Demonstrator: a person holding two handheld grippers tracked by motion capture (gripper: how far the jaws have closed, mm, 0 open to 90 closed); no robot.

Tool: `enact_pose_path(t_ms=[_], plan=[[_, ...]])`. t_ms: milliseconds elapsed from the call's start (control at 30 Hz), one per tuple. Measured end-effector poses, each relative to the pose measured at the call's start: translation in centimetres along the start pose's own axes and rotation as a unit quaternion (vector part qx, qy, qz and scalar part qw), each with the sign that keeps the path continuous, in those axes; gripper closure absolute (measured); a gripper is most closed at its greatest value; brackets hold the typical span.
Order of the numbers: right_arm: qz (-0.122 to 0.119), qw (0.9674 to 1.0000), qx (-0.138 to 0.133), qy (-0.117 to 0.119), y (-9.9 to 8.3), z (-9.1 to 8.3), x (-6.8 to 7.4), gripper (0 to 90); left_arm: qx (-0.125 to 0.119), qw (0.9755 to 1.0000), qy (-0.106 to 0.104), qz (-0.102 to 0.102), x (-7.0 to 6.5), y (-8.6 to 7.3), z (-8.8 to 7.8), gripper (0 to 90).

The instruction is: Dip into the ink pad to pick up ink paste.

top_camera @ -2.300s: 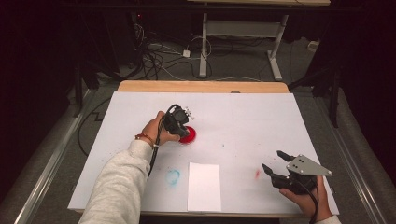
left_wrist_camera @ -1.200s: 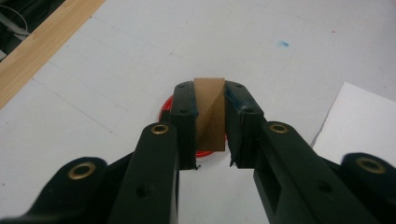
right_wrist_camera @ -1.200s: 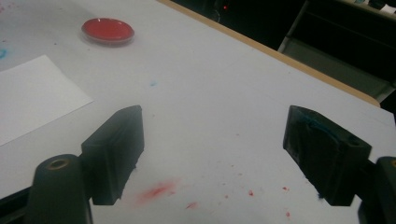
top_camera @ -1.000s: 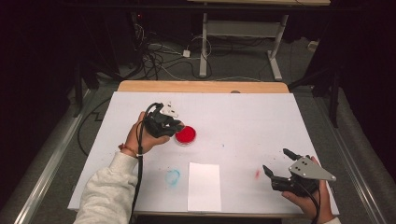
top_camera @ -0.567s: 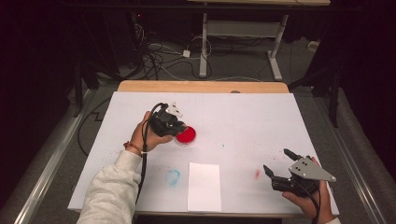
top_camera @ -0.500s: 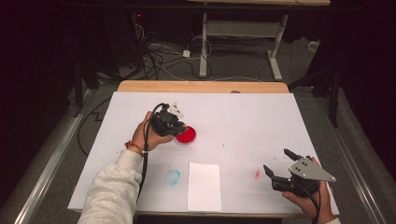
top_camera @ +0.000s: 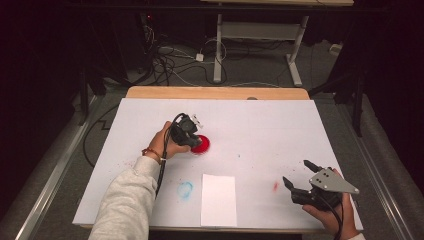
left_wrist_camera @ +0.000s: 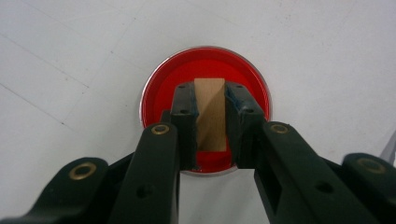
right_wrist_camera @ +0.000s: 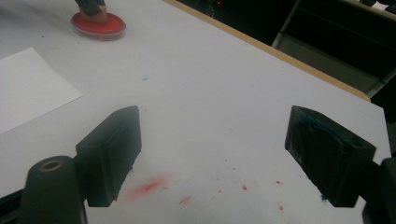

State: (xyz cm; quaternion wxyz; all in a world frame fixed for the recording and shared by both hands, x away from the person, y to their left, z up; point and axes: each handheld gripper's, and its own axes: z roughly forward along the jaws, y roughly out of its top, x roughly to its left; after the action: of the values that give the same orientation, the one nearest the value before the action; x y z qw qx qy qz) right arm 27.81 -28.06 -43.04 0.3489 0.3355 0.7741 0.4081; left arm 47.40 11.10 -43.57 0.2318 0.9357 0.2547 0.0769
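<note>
At the lower right of the high view, nearest the person, the right tool (top_camera: pixel 298 179) rests low over the white counter (top_camera: pixel 270 125), held in a hand at the bottom edge, with a grey three-cornered plate on top. Its jaws stand wide apart with nothing between them, though they have just been closing a little; in the right gripper view the two black pads frame bare white surface. Just beyond them on the counter lies a red smudge (right_wrist_camera: pixel 148 186) with small red specks to its right.

At the lower middle of the high view a white sheet of paper (top_camera: pixel 218 199) lies flat at the near edge of the counter, and a pale blue smudge (top_camera: pixel 185 189) sits just to its left.

Farther in, left of centre, the left tool (top_camera: pixel 194 139) is held by a hand coming from a grey sleeve (top_camera: pixel 127 200). Its jaws are clamped on a small wooden block (left_wrist_camera: pixel 210 114), gripped by its two sides and standing upright between the pads. The block is over the red ink pad (left_wrist_camera: pixel 205 70), a round red dish with a silvery rim, and appears to be touching the red surface. In the right gripper view the same pad shows at the upper left.

Beyond the counter's wooden far edge, cables lie tangled on the floor (top_camera: pixel 175 55).
</note>
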Motion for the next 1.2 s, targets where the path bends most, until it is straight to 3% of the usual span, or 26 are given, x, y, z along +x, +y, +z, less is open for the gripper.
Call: enact_pose_path(t_ms=[467,600,767,1200], plan=[[0.006,1.0000,0.000,-0.003,0.04,-0.05,-0.08,18.3,-0.009,0.9993,-0.012,-0.033,0.33,-0.16,0.56,73.3],[0.005,1.0000,0.004,-0.005,0.05,0.01,-0.01,18.4,0.009,0.9997,0.007,-0.022,-0.24,0.18,0.80,73.2],[0.005,0.9999,0.003,-0.008,0.03,0.02,-0.13,18.7,-0.004,0.9993,-0.005,-0.037,0.13,-0.19,0.83,73.3],[0.007,0.9999,0.007,-0.004,0.00,0.08,-0.07,19.1,-0.007,0.9992,-0.005,-0.038,0.12,-0.26,0.87,73.4]])
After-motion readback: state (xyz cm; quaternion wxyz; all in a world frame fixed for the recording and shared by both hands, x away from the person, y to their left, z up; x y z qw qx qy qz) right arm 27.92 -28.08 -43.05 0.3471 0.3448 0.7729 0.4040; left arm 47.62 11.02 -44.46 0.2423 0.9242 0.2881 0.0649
